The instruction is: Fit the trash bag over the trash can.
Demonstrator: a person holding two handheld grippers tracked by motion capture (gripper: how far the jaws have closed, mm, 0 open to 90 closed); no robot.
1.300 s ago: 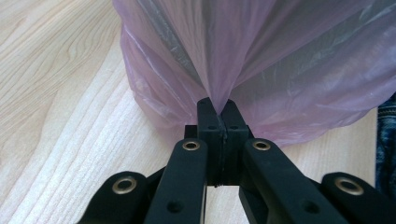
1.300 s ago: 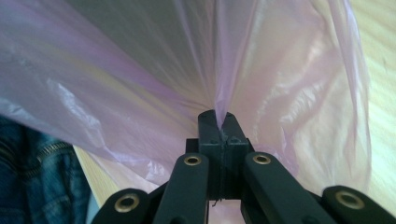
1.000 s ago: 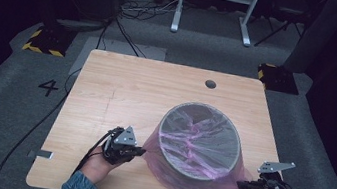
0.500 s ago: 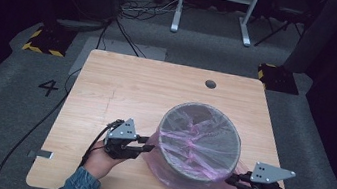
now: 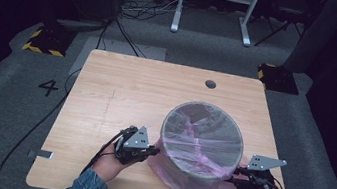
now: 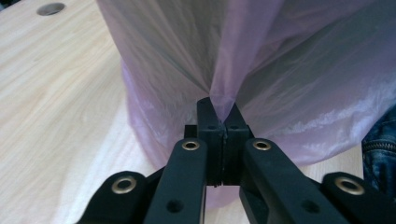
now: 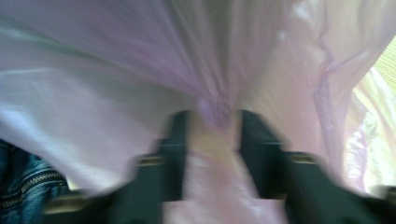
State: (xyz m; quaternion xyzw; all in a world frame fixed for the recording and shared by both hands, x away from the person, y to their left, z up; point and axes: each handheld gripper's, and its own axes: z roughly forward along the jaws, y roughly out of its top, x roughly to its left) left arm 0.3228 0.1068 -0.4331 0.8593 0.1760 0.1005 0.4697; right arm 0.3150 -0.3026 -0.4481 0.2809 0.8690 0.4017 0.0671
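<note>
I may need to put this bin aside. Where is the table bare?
Bare wood spans the far half, from the bin to the far edge with the grommet hole, and the left side beyond the left gripper. The near edge is crowded: both grippers, right gripper, pink bag.

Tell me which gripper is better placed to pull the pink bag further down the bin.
Left. The left gripper is shut on a pinch of the pink bag. The right gripper has jaws apart around a fold, blurred.
</note>
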